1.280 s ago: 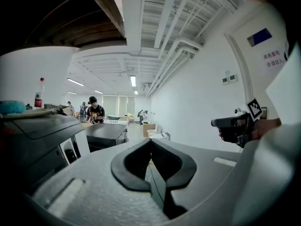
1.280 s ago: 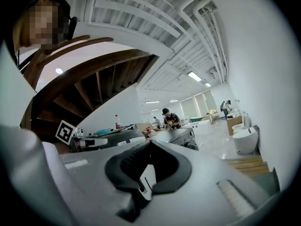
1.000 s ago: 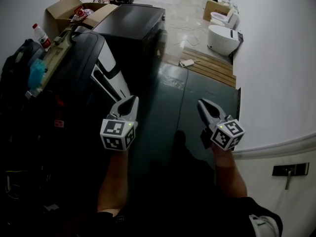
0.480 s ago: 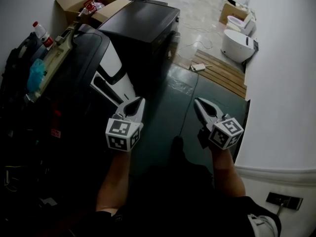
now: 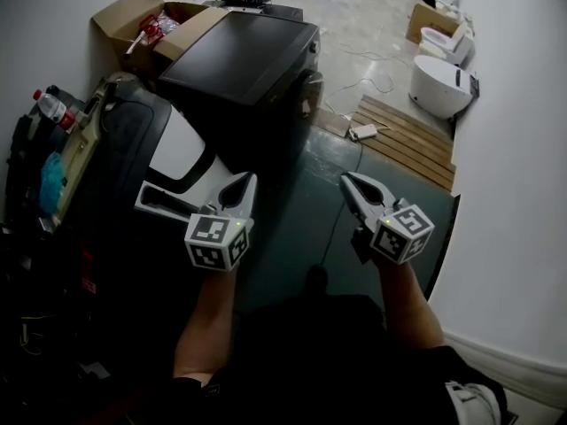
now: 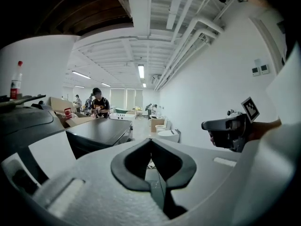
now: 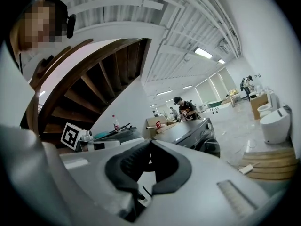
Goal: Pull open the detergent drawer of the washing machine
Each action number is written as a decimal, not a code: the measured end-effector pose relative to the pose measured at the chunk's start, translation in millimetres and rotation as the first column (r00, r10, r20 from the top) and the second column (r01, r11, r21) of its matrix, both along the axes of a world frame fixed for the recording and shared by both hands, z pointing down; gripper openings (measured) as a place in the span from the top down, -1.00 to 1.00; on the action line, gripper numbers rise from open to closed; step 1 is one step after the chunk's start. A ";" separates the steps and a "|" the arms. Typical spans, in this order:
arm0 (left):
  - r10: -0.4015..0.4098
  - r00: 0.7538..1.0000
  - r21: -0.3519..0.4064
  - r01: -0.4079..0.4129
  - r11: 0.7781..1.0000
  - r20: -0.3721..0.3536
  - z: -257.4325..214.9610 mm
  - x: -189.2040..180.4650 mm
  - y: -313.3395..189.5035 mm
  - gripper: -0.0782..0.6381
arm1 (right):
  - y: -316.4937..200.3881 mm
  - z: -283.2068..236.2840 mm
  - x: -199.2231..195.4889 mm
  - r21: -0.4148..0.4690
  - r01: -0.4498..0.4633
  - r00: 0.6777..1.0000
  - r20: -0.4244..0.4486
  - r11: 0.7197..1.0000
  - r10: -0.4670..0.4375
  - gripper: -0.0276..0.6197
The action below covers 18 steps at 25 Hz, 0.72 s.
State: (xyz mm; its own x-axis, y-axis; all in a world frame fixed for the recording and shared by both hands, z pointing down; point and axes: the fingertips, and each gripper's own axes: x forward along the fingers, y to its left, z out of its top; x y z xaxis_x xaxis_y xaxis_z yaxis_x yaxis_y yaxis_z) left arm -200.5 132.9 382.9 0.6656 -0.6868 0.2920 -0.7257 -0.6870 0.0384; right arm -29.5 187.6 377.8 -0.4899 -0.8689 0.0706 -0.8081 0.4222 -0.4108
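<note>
Left gripper and right gripper are hanging level, jaws pressed together on nothing. The washing machine is standing well ahead (its detergent drawer is not showing from above). Likely risks: shut jaws bumping the drawer front instead of gripping it, and feet snagging the floor cable.

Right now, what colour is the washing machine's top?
Black: the washing machine, best in the head view.
</note>
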 end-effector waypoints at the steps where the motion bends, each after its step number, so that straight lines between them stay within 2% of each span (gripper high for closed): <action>1: -0.009 1.000 0.005 0.009 1.000 -0.001 -1.4 9.3 -8.4 0.75 | -7.2 -1.2 7.5 -0.002 0.010 1.000 0.007 1.000 -0.010 0.91; 5: -0.008 1.000 0.018 0.008 1.000 0.004 -3.6 44.5 -31.7 0.75 | -29.4 7.5 39.7 0.003 0.047 0.998 -0.029 0.999 -0.047 0.91; 8: -0.007 1.000 0.013 0.007 1.000 0.012 0.8 61.2 -45.5 0.75 | -41.2 12.6 55.9 -0.006 0.047 0.999 -0.009 0.999 -0.047 0.91; 10: -0.010 1.000 0.004 0.010 1.000 0.011 5.1 69.7 -56.4 0.75 | -47.5 15.1 63.0 -0.013 0.051 0.999 0.006 0.999 -0.051 0.91; 18: 0.001 1.000 -0.022 -0.001 1.000 -0.013 17.8 85.9 -118.6 0.75 | -95.6 26.7 77.8 -0.058 0.054 0.998 -0.031 0.997 -0.056 0.91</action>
